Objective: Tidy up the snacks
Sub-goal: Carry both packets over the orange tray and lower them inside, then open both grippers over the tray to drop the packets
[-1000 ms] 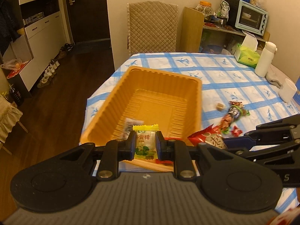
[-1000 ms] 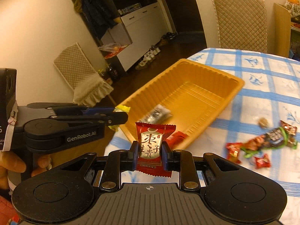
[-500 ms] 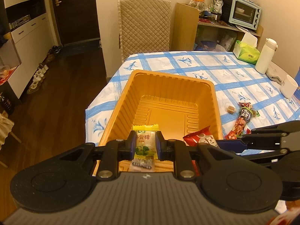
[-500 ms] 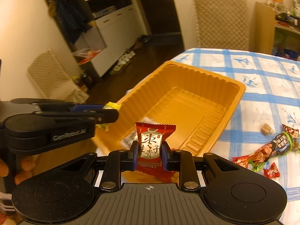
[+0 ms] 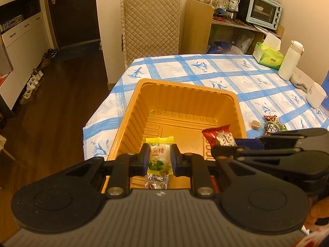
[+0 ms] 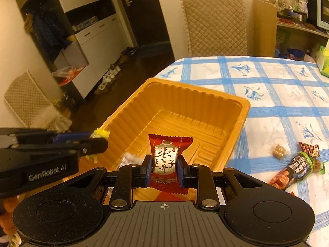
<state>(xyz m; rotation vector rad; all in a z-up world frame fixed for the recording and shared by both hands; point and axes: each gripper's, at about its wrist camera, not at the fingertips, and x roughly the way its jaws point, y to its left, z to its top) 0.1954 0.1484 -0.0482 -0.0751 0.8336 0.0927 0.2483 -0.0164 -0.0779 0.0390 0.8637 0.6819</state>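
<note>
Over the last second both claws had travelled from the near edge of the orange tray (image 5: 185, 94) to a spot above its inside, sinking a little as they went. A second ago the tray sat ahead of the left claw (image 5: 159, 159) and off to one side; now its floor lay directly beyond both sets of fingers.

The left claw was clenched on a yellow-and-green candy (image 5: 159, 156), which stood upright between the pads over the near end of the tray. The right claw (image 6: 164, 170) was clenched on a red candy (image 6: 166, 160) with white lettering, also hanging over the tray floor. Neither grip had altered during the move.

One silvery wrapped sweet (image 5: 157, 181) already lay in the tray's near end, just below the left claw's candy. On the bench (image 6: 277, 86), to the right of the tray, a small brown sweet (image 6: 279, 151), a long dark snack packet (image 6: 296, 169) and a small red-wrapped candy (image 6: 308, 148) remained unsorted.

The carry appeared nearly finished: both candies seemed placed for release into the tray, and only the letting go looked to be missing. After that, at least three items on the bench would likely need the same trip.
</note>
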